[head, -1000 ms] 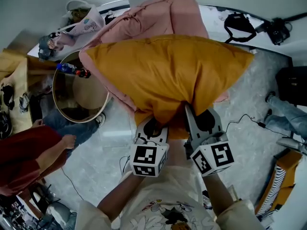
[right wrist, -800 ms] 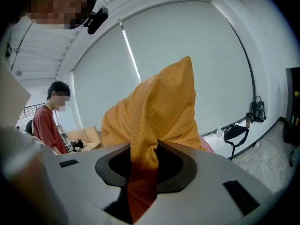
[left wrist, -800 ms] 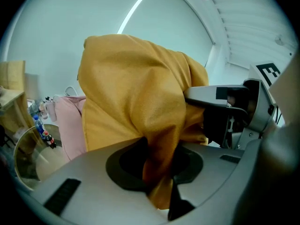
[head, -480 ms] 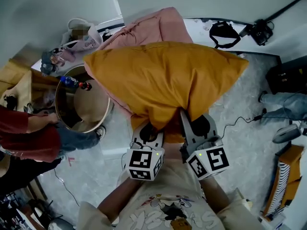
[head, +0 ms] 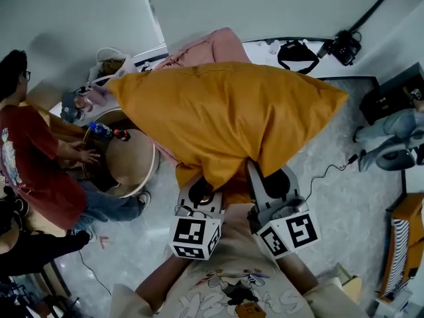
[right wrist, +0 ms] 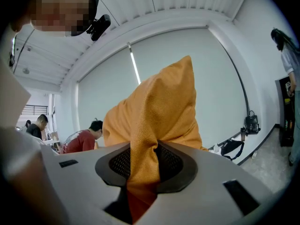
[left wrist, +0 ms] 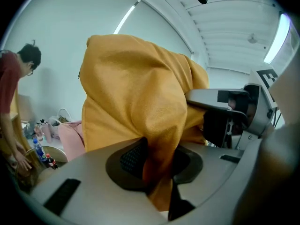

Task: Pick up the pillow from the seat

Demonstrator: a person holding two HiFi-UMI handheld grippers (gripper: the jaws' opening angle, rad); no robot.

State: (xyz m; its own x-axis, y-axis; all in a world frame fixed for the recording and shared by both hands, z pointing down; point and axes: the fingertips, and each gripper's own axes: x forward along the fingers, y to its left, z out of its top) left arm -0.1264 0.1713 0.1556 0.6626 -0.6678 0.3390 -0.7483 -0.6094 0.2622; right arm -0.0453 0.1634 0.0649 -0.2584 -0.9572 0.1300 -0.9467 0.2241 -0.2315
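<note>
The big orange pillow (head: pixel 232 118) hangs wide in front of the person, hiding most of the pink seat (head: pixel 205 45) from above, so anything reaching for the seat from the near side has to go round it. On the left, just beside the pillow's corner, a round table (head: pixel 136 171) with bottles (head: pixel 99 130) on it and a person in a red shirt (head: pixel 33 158) leaning over it close that side. On the right the grey floor (head: pixel 331 204) lies open, out to someone's legs (head: pixel 391 138) at the edge. A black bag (head: pixel 297 53) sits back by the wall.
</note>
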